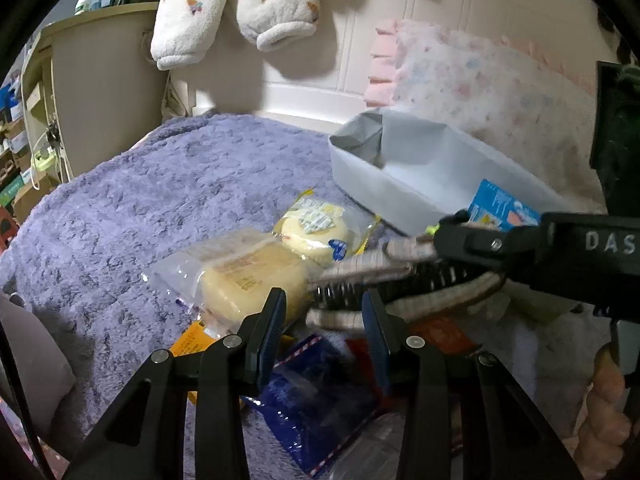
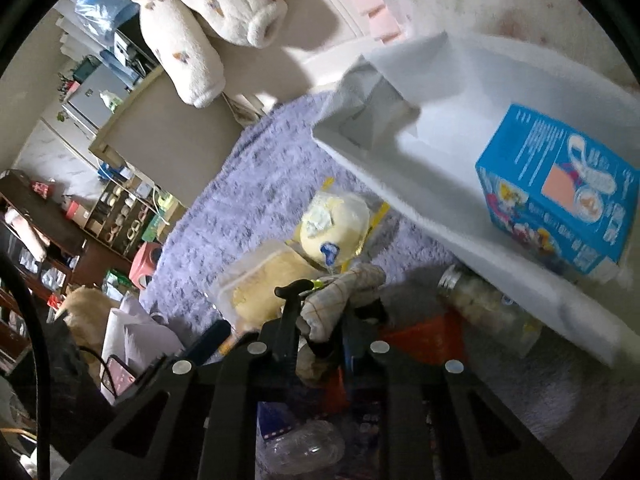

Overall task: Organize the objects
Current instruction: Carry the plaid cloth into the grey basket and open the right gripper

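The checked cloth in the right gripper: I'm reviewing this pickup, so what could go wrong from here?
1. The right gripper pinches only a fold of the checked cloth; the hanging rest may slip free.
2. Trailing cloth could drag the round wrapped bun.
3. The white box already holds a blue carton, leaving less room.

I am seeing two fleecy cream sleeves hanging down at the top, small coloured patches dotting them. A beige cabinet is standing at the left behind the bed. A pink-frilled speckled pillow is leaning against the white panelled wall. Off to the left, cluttered dark shelves are sitting along the room's edge, contents too blurred to tell.
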`<state>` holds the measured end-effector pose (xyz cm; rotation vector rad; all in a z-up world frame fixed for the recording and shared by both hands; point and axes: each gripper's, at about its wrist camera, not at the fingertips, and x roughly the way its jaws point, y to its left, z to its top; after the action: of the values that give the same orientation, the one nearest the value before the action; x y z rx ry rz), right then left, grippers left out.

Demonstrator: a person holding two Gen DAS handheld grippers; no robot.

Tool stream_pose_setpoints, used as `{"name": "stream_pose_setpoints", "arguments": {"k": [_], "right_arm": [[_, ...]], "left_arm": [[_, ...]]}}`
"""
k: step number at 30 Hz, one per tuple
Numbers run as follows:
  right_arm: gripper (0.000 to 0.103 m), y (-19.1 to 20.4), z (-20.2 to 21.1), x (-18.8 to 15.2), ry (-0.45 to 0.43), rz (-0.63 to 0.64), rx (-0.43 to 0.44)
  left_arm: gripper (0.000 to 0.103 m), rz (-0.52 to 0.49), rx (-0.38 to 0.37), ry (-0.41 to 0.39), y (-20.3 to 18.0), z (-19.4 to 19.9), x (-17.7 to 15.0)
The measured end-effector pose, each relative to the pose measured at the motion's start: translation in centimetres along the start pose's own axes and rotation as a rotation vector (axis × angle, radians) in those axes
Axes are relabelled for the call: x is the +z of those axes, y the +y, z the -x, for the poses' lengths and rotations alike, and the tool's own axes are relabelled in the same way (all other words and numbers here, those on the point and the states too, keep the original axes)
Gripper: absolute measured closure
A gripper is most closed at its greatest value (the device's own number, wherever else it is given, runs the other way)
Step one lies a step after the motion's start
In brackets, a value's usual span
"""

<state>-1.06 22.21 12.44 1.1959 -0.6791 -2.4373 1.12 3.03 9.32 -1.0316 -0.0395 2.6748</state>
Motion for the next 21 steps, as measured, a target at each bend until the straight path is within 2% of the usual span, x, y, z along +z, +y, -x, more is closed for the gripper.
{"name": "stream_pose_setpoints", "arguments": {"k": [6, 7, 9, 12, 13, 15, 18, 21], "right_arm": [[0.086, 1.2, 3.9, 0.4, -0.14, 0.032, 0.003], [0.086, 1.6, 5.2, 0.5, -0.178, 0.039, 0.0], [0.086, 2.1, 7.3, 0.7, -0.251, 0.06, -0.022], [0.086, 3.0, 11.8, 0.7, -0.438, 0.109, -0.152], [0.086, 3.2, 13.3, 0.6, -0.504, 0.125, -0.223], [0.086, 3.3, 15.0, 0.6, -0.572, 0.137, -0.364], [0.087, 2.5, 16.7, 0.9, -0.617, 0.111, -0.533], [0.087, 1.2, 17.1, 1.5, -0.604, 0.107, -0.63]], "left_arm": [[0.065, 0.04, -0.103, -0.088, -1.3, 1.5, 1.8], [0.065, 0.032, -0.135, -0.1, -2.1, 1.9, 2.3], [0.064, -0.034, -0.132, -0.107, -4.2, 2.9, 2.9], [0.064, -0.129, -0.148, -0.137, -7.2, 4.6, 3.0], [0.064, -0.175, -0.168, -0.134, -8.5, 5.0, 2.9], [0.063, -0.234, -0.191, -0.124, -10.2, 5.2, 2.6], [0.064, -0.256, -0.23, -0.086, -11.5, 4.4, 2.1], [0.064, -0.217, -0.296, -0.017, -11.8, 3.0, 1.6]]}}
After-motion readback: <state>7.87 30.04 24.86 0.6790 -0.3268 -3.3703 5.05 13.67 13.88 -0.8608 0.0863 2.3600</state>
